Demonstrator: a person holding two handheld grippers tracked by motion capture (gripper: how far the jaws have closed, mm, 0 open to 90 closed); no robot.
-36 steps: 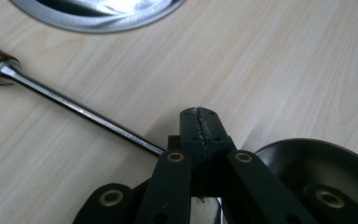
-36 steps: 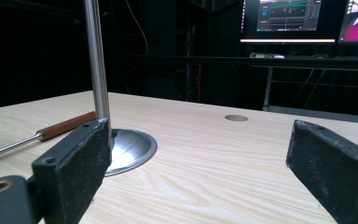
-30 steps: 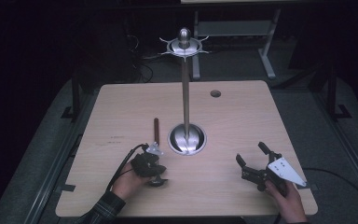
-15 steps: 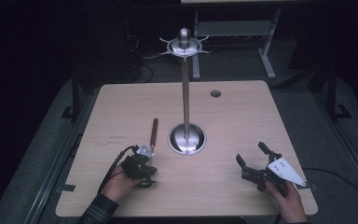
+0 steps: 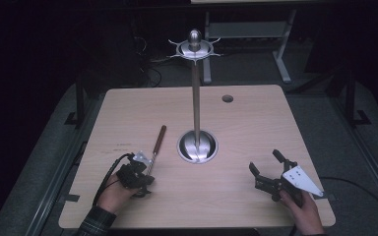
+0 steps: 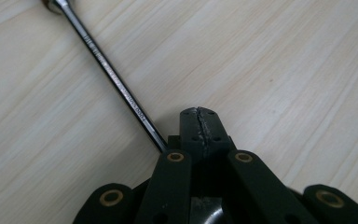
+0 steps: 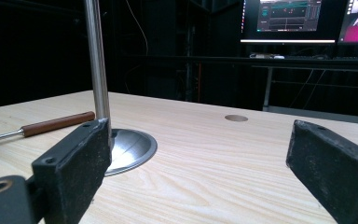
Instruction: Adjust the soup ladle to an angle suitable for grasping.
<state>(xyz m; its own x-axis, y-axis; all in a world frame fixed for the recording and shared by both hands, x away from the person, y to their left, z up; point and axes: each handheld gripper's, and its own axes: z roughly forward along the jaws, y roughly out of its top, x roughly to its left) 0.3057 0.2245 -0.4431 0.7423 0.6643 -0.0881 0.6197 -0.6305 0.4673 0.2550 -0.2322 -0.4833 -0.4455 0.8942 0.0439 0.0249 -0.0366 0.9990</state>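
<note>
Utensil (image 5: 156, 145) with the brown wooden handle lies flat on the table (image 5: 256, 123), left of the shiny stand (image 5: 197, 145). It is long and thin. Its handle points away from the person and its metal end points back toward the left gripper (image 5: 137, 173). So the long line of it runs from the left hand up and a bit to the right. The left hand is much nearer to it than the right hand.

In the left gripper view, the metal shaft (image 6: 116, 84) runs slantwise from the top left down to the jaws and slips under the left side of the gripper. The two jaws are pressed together, tip against tip. The shaft looks to sit just beside them, not between them, but I cannot tell if it is caught lower down.

The right gripper (image 5: 270, 172) rests low over the table, well apart from the utensil. Its jaws are spread wide and hold nothing.
</note>
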